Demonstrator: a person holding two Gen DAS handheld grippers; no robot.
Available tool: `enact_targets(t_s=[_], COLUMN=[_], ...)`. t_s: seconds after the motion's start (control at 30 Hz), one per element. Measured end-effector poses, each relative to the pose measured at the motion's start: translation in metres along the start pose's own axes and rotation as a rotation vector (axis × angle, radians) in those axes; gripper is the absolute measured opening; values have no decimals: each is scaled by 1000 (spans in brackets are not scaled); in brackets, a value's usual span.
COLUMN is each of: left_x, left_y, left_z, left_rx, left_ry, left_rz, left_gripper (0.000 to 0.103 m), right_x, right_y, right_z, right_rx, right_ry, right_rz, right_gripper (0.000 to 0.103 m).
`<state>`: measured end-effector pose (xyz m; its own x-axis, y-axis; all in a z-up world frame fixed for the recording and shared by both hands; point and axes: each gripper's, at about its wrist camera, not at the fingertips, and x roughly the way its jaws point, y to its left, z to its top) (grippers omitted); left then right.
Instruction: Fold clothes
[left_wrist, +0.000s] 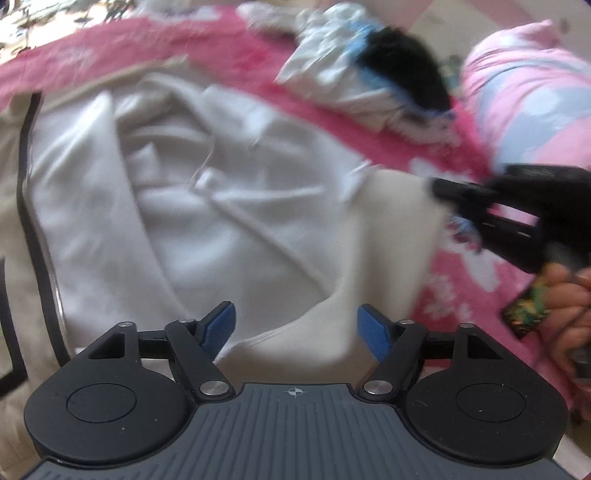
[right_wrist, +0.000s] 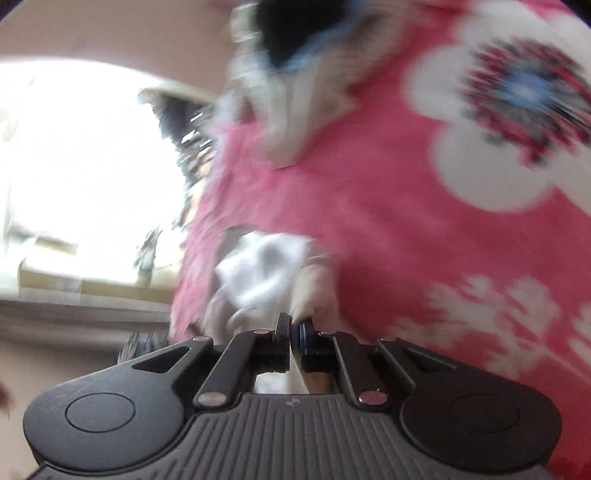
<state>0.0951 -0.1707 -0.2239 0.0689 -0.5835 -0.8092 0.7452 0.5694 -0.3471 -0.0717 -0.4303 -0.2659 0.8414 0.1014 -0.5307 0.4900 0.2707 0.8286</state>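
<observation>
Two grippers worked over a pink flowered bedspread (left_wrist: 229, 48), where a white garment (left_wrist: 207, 192) lay spread and wrinkled. The right gripper (right_wrist: 290, 325) was pressed together on a corner of that white cloth, at the garment's right edge. The left gripper (left_wrist: 295, 326) hung above the near hem with its blue pads (left_wrist: 373, 332) spread and empty. To fold well, I judged the pinched corner should travel flat across, without dragging the rest. Farther back lay a crumpled white-and-blue garment (left_wrist: 332, 62) and a pink pillow (left_wrist: 528, 96), both apart from the fold.
</observation>
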Motion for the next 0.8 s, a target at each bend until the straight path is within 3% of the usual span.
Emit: enact_targets(t_s=[0.1,0.23,0.37,0.43,0.5,0.57,0.6,0.63,0.73,0.8], left_x=[-14,-15,-13,-12,-10,-4,0,2,5,6], left_y=[-9,-21,-10,2,20,41,52,60,75,82], left_z=[4,11,12,11,11,11,11,10,7,5], left_rx=[41,119,87,25,-69,-181,-237,-276,-330,-357], left_ry=[-56,-120,-166,-191,-199,-182,-173,-168,-172,-174], left_rz=[-29,34,84,106,123,133,135,135,131,129], left_gripper=[94,94,93,86,58,44,35,33,31,31], right_x=[22,59,80,85,89,94,90,84,56,46], right_y=[36,88,131,145,159,173,173,170,151,121], right_z=[-2,-4,-19,-27,-36,-44,-40,-35,-3,16], right_rx=[-117,-277,-386,-414,-441,-469,-461,-447,-370,-288], right_ry=[100,262,417,485,554,622,615,598,464,384], right_rz=[81,173,235,257,279,301,311,321,338,273], right_gripper=[6,6,6,7,11,20,24,32,43,45])
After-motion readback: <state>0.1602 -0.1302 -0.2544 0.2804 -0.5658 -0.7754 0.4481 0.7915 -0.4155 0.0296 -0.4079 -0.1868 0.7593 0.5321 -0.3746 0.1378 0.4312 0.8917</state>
